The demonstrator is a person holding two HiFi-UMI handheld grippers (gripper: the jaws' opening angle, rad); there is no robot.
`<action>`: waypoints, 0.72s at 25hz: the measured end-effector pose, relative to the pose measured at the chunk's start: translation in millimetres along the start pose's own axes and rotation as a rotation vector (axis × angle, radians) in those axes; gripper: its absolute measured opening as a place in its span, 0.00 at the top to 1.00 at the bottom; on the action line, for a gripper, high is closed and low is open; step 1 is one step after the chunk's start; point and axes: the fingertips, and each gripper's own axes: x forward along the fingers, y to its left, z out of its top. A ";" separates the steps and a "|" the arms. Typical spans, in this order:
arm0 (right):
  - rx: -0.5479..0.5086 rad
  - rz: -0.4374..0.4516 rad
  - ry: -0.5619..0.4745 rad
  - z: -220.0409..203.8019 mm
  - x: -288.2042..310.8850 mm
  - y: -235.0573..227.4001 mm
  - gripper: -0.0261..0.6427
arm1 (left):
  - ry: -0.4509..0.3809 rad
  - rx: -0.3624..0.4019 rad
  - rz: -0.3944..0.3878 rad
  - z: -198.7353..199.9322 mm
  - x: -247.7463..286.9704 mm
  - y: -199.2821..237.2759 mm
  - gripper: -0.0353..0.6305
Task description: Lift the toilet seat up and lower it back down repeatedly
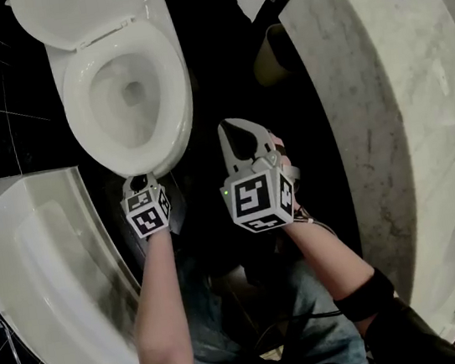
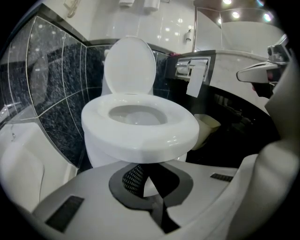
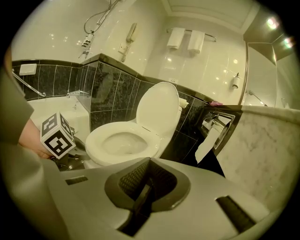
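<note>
On your left gripper [image 2: 147,178] the fingers are pressed together just below the toilet seat [image 2: 140,138], contact unclear; right gripper [image 3: 147,180] fingers likewise together, empty.

Ceiling lamps [image 2: 236,15] glinted on the wall tiles [image 2: 164,28] and toilet seat [image 2: 176,139], while the floor [image 1: 219,68] lay in deep shadow. Both gripper views bulged, dark at their rounded edges; the right one looked yellowish.
</note>
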 end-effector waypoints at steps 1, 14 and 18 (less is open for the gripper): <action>-0.002 -0.002 0.001 -0.2 -0.2 -0.6 0.93 | 0.005 -0.001 0.001 -1.7 1.4 0.3 0.97; 0.005 -0.014 -0.007 26.7 -31.5 -14.7 0.93 | 0.129 -0.006 0.016 -20.7 -24.7 -5.5 0.97; 0.009 -0.032 -0.006 36.2 -46.8 -30.7 0.93 | 0.114 -0.004 0.015 -8.5 -40.0 -15.2 0.97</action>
